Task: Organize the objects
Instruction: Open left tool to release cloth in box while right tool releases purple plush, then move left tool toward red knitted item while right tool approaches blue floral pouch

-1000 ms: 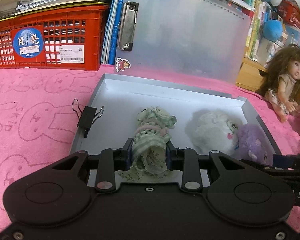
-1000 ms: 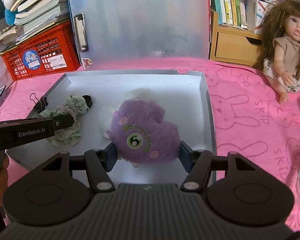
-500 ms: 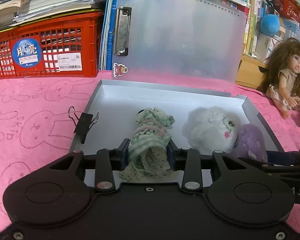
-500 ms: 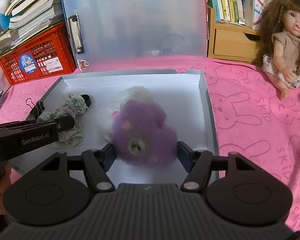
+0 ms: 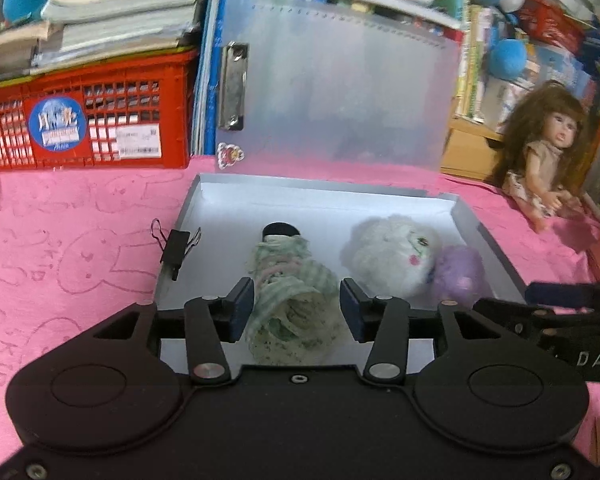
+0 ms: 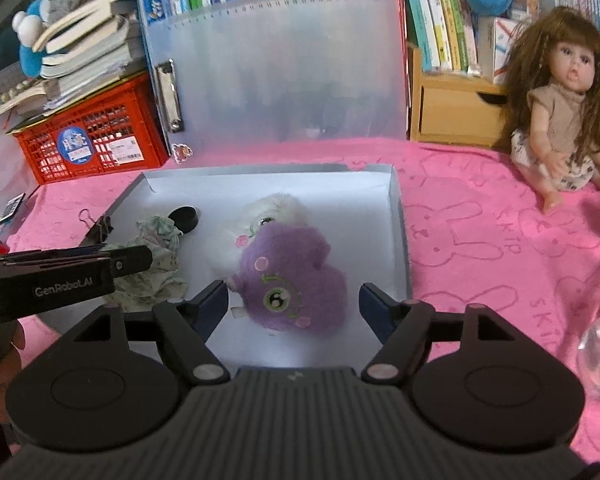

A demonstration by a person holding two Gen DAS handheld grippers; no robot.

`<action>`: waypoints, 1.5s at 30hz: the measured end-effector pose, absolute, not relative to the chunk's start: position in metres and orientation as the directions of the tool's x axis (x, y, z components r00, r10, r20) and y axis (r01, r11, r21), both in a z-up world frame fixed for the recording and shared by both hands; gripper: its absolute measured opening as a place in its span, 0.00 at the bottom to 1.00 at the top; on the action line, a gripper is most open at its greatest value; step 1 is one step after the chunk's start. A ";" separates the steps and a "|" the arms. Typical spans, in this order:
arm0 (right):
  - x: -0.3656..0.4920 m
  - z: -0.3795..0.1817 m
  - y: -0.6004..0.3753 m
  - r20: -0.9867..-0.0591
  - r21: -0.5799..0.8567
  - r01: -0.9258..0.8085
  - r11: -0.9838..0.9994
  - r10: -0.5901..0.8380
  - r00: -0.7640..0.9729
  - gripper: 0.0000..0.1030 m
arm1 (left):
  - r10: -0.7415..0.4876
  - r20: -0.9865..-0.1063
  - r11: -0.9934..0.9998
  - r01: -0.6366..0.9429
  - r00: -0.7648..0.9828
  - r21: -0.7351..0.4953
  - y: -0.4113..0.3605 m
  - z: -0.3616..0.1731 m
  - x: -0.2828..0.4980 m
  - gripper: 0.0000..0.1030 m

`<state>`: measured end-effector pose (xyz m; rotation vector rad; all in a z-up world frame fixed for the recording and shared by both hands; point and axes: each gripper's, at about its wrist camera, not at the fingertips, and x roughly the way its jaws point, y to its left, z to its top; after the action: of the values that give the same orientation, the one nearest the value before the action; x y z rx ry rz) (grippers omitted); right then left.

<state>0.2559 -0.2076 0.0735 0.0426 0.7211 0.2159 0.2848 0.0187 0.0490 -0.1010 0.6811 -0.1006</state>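
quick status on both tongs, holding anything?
Left tongs: opening, pads off the green cloth bundle between them.
Right tongs: opening, purple plush released, lying in the box.

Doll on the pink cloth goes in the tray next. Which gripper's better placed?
Right gripper, probably: the doll sits on its side of the tray, and its opening jaws have released the purple plush.

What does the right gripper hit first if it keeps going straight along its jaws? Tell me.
Most likely the purple plush toy, lying in the grey box between the opening jaws of the right gripper and untouched by them. Past it sits the white plush toy; depth is hard to judge.
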 end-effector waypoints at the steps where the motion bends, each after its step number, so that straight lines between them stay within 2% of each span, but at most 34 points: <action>1: 0.251 0.075 -0.208 -0.643 0.106 -0.188 0.976 0.212 0.736 0.82 | -0.129 -0.616 0.991 0.073 0.777 -0.114 0.018 0.051 0.279 0.48; 3: 0.241 0.081 -0.210 -0.630 0.094 -0.205 0.974 0.218 0.746 0.83 | -0.132 -0.609 0.991 0.089 0.782 -0.101 0.017 0.054 0.269 0.50; 7: 0.224 0.090 -0.212 -0.603 0.087 -0.230 0.969 0.235 0.762 0.85 | -0.143 -0.594 0.990 0.105 0.791 -0.098 0.017 0.059 0.253 0.62; 13: 0.201 0.095 -0.212 -0.573 0.095 -0.264 0.960 0.270 0.774 0.87 | -0.171 -0.573 0.985 0.131 0.802 -0.111 0.023 0.067 0.227 0.69; 29: 0.135 0.090 -0.204 -0.522 0.104 -0.343 0.934 0.344 0.781 0.88 | -0.217 -0.519 0.975 0.204 0.827 -0.084 0.031 0.060 0.137 0.72; 38: 0.102 0.082 -0.199 -0.504 0.080 -0.366 0.927 0.354 0.788 0.89 | -0.267 -0.518 0.964 0.234 0.812 -0.130 0.035 0.055 0.100 0.72; 45: 0.079 0.075 -0.195 -0.506 0.014 -0.383 0.923 0.337 0.794 0.89 | -0.311 -0.528 0.950 0.266 0.791 -0.161 0.032 0.053 0.084 0.66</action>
<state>0.0794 -0.1949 0.0746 -0.0912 0.5260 0.3878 0.0839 0.0324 0.0532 -0.0799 0.5813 -0.3105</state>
